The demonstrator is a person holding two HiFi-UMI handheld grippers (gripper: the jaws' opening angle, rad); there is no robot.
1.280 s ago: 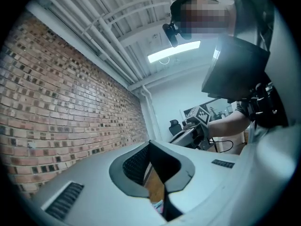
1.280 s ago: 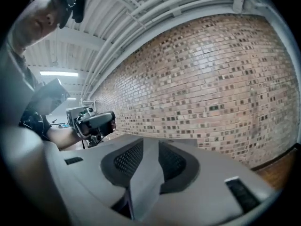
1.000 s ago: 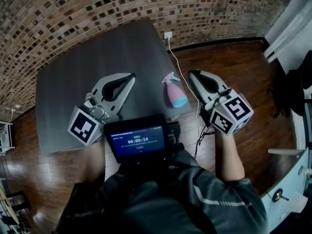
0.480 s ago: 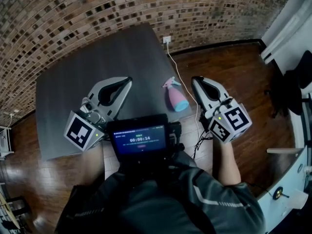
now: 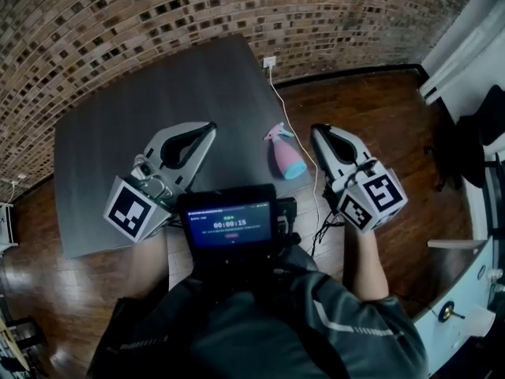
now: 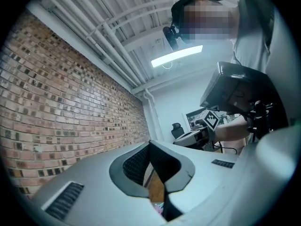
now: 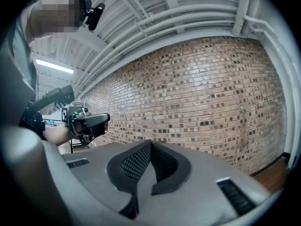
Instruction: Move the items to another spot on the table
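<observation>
A pink spray bottle (image 5: 284, 155) with a blue bottom end is on the grey table (image 5: 118, 140) near its right edge, nozzle end pointing away from me. My left gripper (image 5: 208, 126) hovers over the table left of the bottle, jaws shut with nothing in them. My right gripper (image 5: 316, 131) is just right of the bottle, past the table edge and over the floor, also shut and empty. In the left gripper view the gripper's tips (image 6: 150, 144) meet. The right gripper view shows that gripper's tips (image 7: 151, 143) closed together.
A white cable (image 5: 296, 136) runs from a wall socket (image 5: 271, 60) along the wooden floor beside the table's right edge. A small screen (image 5: 227, 225) hangs at my chest. Behind the table is a brick wall (image 5: 237, 6). At far right stands a black chair (image 5: 473, 140).
Both grippers have drifted slightly, the left one a little towards me and the right one a little away from the bottle. The bottle has not moved on the table.
</observation>
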